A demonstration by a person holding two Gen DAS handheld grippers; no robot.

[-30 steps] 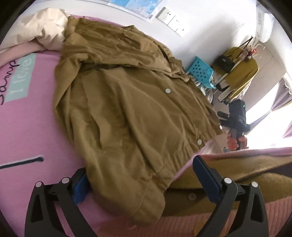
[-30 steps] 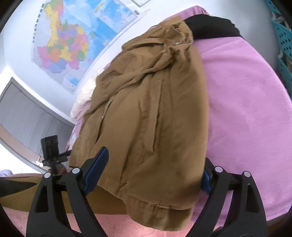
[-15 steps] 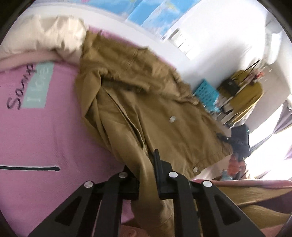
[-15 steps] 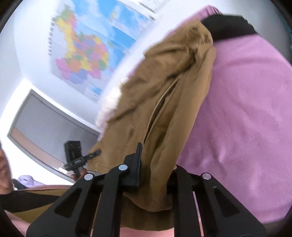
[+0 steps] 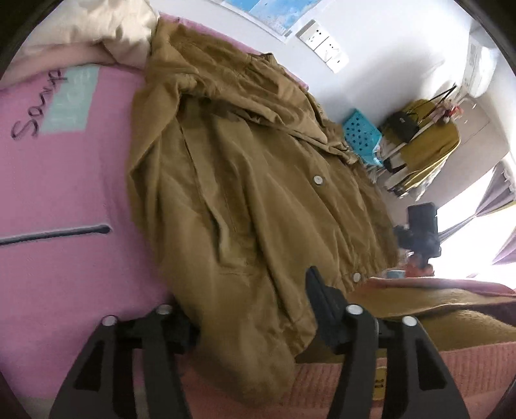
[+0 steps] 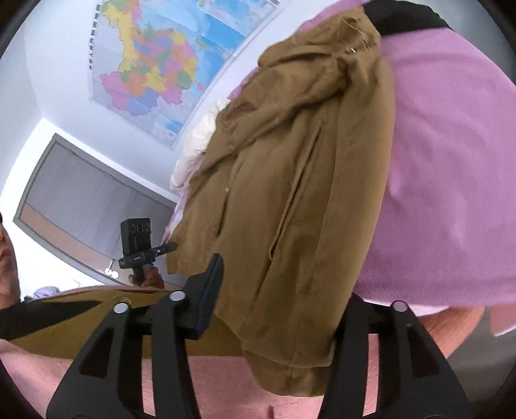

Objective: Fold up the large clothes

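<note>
Black plastic fingers of the left gripper (image 5: 254, 319) straddle the near hem of the brown jacket (image 5: 251, 193). Its jaws are opening: the right finger stands clear of the cloth, while the left one is partly hidden under the hem, so no pinch shows. The fabric lies slack between them, hanging over the bed edge at 6 o'clock in that view.

The right gripper (image 6: 277, 306) is in the same condition at the other hem corner. Its jaws are opening too, the blue-padded left finger (image 6: 209, 290) stands apart from the cloth, and the hem (image 6: 290, 364) droops between the fingers over the bed edge, loose rather than clamped.

Outward from both tools, the jacket lies on the pink bedsheet (image 5: 64, 193), running from the hem at 6 o'clock up toward the collar at about 12 o'clock, close to the cream pillow (image 5: 96, 29). Its front is up, with snap buttons (image 5: 317, 180) showing, and a sleeve is bunched along the side near 10 o'clock in the left view. A wall map (image 6: 167, 64) hangs beyond the bed.

As for progress, I judge the work to be early. The garment is spread roughly lengthwise and its bottom edge looks set down, but the body is wrinkled, the sleeves are not tucked neatly, and no clean fold across the length is visible. Smoothing, bringing in the sleeves and doubling the jacket over appear to remain.
</note>
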